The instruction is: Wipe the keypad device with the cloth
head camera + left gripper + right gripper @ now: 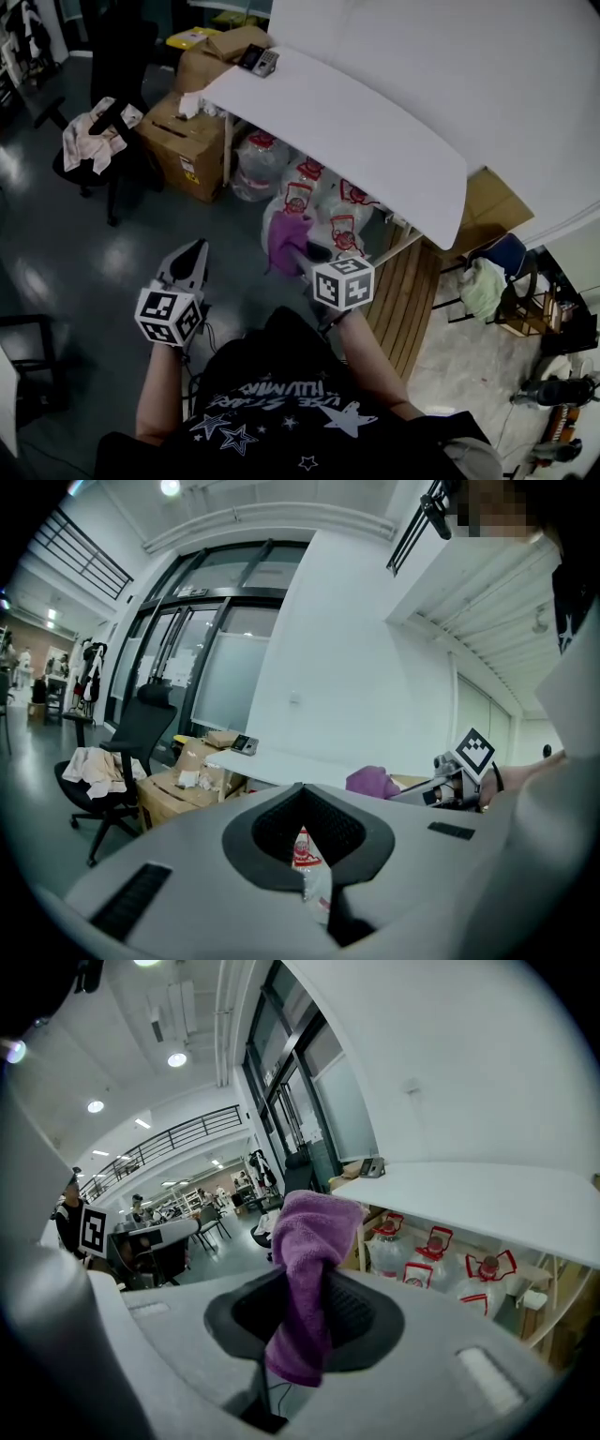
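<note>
Right gripper: clamped on the purple cloth, which is bunched above the jaws.
Left gripper: jaws together, holding nothing.
Keypad device: upper left of the head view, at the white table's far end, well apart from both grippers.
Risk: unbraced, the device could slide off the table edge under a wipe.

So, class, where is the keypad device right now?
In the head view, the keypad device sits at the far left end of the white table, near the top of the picture and next to the cardboard boxes.
</note>
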`<state>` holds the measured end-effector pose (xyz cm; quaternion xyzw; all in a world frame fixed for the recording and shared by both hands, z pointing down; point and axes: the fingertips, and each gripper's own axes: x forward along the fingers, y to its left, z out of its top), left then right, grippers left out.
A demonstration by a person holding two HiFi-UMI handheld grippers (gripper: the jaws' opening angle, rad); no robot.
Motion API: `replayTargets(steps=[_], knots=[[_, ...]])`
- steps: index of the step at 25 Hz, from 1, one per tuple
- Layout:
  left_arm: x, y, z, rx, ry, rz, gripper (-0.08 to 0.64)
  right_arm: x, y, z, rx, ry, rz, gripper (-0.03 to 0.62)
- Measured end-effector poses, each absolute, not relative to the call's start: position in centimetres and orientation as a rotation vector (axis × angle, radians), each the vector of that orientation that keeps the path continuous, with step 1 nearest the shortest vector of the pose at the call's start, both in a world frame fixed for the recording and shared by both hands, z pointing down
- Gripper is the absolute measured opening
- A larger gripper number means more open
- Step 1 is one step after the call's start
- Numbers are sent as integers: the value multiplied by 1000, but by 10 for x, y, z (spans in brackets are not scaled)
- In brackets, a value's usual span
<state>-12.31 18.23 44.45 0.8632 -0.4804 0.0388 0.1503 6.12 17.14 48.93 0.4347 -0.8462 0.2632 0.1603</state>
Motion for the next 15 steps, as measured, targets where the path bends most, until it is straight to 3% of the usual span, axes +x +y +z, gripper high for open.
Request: replayTargets(steps=[15], knots=[[-127,85,443,2466,-1456,137,8,46,67,497,1186,-2457,779,97]])
